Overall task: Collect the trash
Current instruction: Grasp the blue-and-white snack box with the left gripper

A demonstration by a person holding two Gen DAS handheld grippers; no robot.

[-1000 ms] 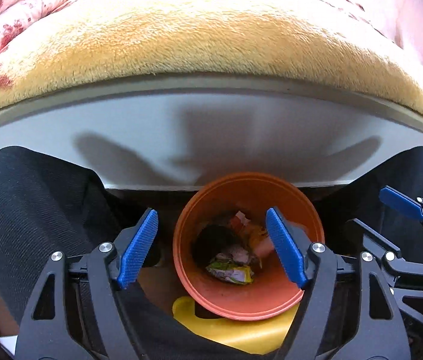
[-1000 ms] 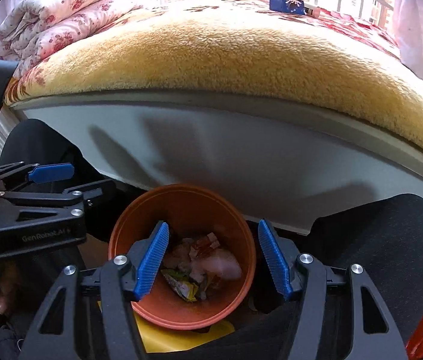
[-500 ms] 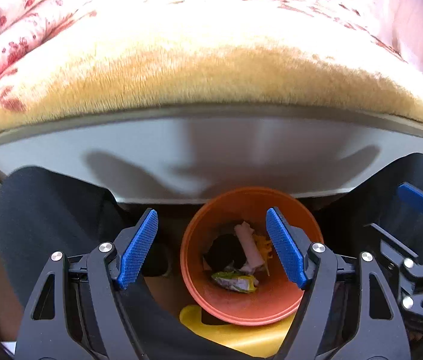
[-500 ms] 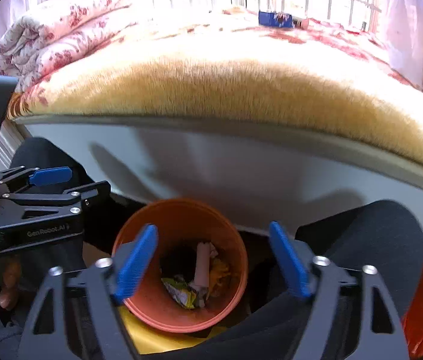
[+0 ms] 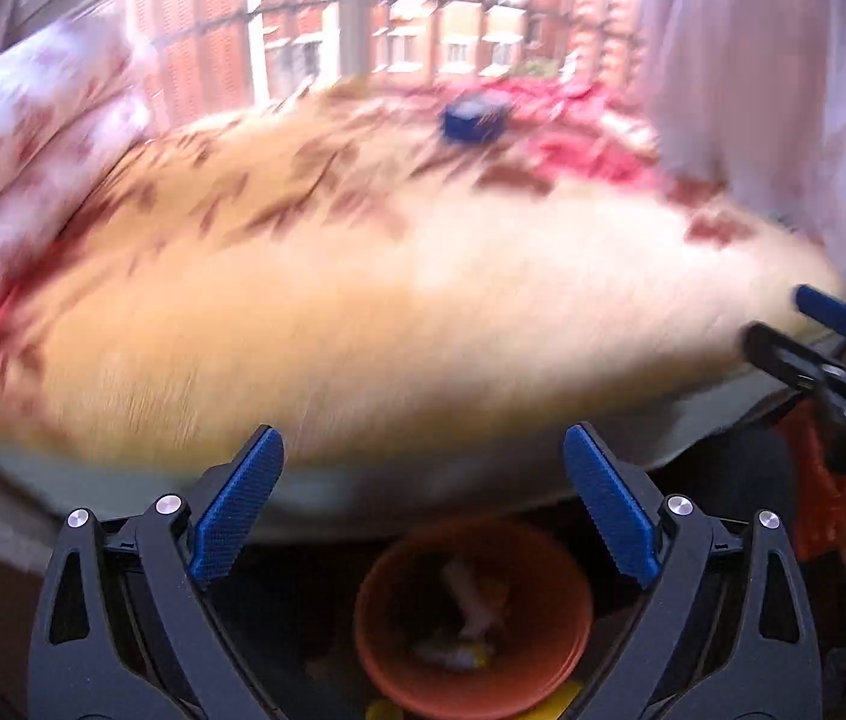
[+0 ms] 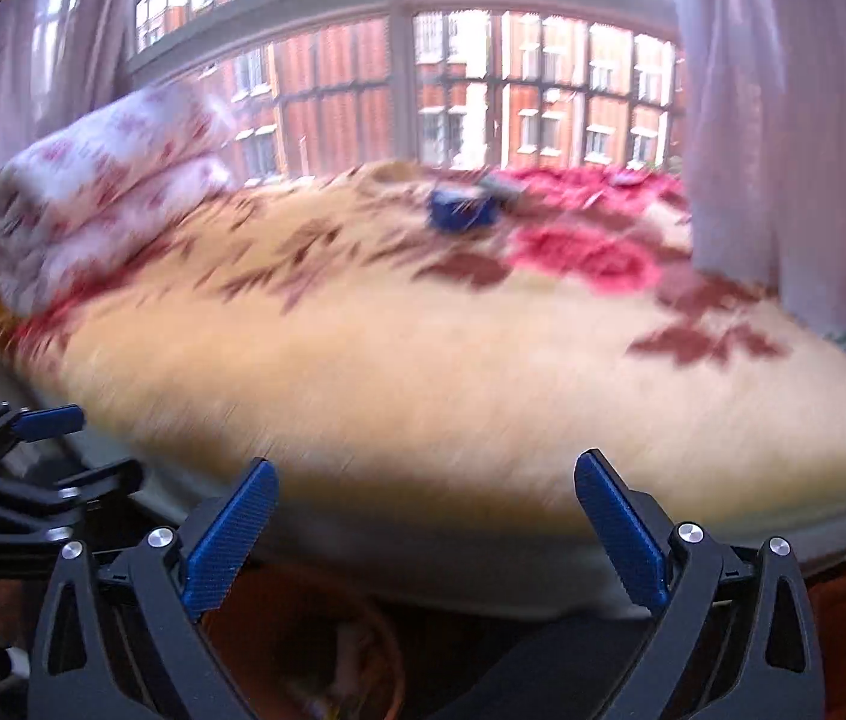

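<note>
Daylight pours in through the window (image 6: 483, 90) ahead of me, washing the bed blanket (image 6: 423, 372) pale. Everything beyond my hand-held grippers is streaked with motion blur in both views. The bottom edge falls into dim shadow, and the fisheye lens bends everything near the dark corners.

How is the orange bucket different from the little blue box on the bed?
The orange bucket is round and open on top, with trash inside; the blue box looks flat and boxy. The bucket sits low beside the bed, near the grippers; the box lies up on the blanket, far off by the window. Both are blurry.
</note>
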